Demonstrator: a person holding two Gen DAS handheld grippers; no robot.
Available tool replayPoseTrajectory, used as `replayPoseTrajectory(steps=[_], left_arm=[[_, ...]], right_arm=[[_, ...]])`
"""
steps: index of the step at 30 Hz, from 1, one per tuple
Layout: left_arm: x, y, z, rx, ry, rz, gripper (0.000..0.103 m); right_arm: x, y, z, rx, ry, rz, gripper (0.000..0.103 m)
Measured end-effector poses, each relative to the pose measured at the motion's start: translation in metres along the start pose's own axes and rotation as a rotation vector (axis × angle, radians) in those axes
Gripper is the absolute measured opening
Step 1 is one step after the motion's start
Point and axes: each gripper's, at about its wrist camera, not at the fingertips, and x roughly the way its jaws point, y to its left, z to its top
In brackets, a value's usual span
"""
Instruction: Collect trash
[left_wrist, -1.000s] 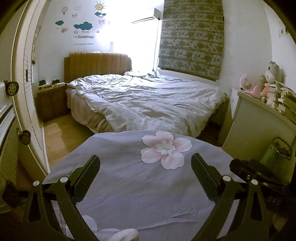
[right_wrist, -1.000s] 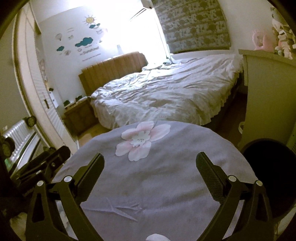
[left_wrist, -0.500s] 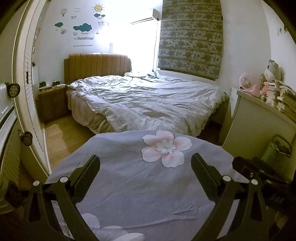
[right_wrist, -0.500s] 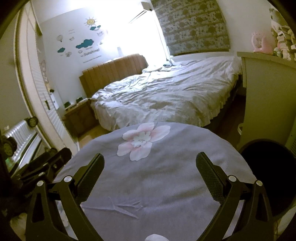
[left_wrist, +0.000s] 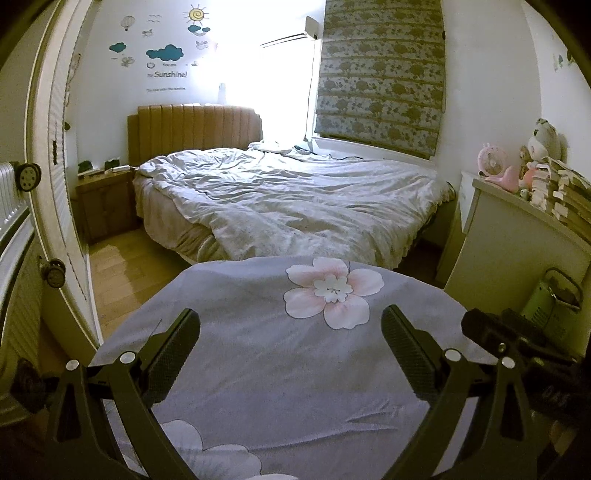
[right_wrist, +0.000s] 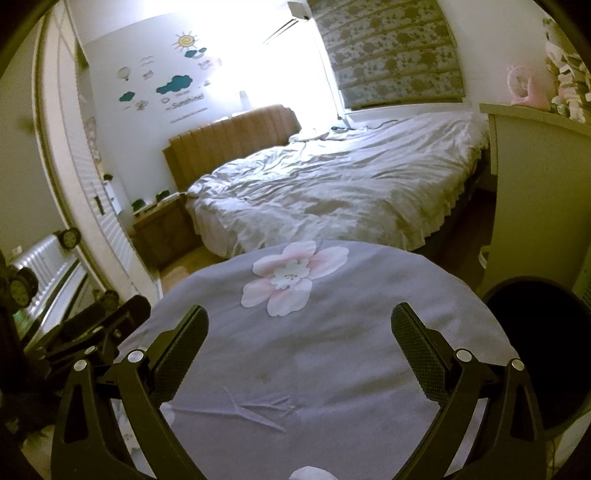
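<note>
Above lilac cloth (left_wrist: 295, 369) — both claws (left_wrist: 290, 341) (right_wrist: 299, 341) agape.

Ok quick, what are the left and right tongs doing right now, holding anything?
Left tongs: open, empty, above the grey flowered cloth.
Right tongs: open, empty, above the same cloth.

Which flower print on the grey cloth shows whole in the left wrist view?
The pink flower at the cloth's far edge, ahead between the open left gripper fingers. The pale flower is cut off at the near edge.
</note>
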Motion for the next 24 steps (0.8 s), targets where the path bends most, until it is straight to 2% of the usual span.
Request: replayPoseTrajectory(steps=[24], left_arm=[[0.0047,0.0015,-0.0068,0.010,0.021,0.002,0.097]], right_arm=[[0.0006,0.0010,-0.0007,0.000,0.001,-0.001,0.098]])
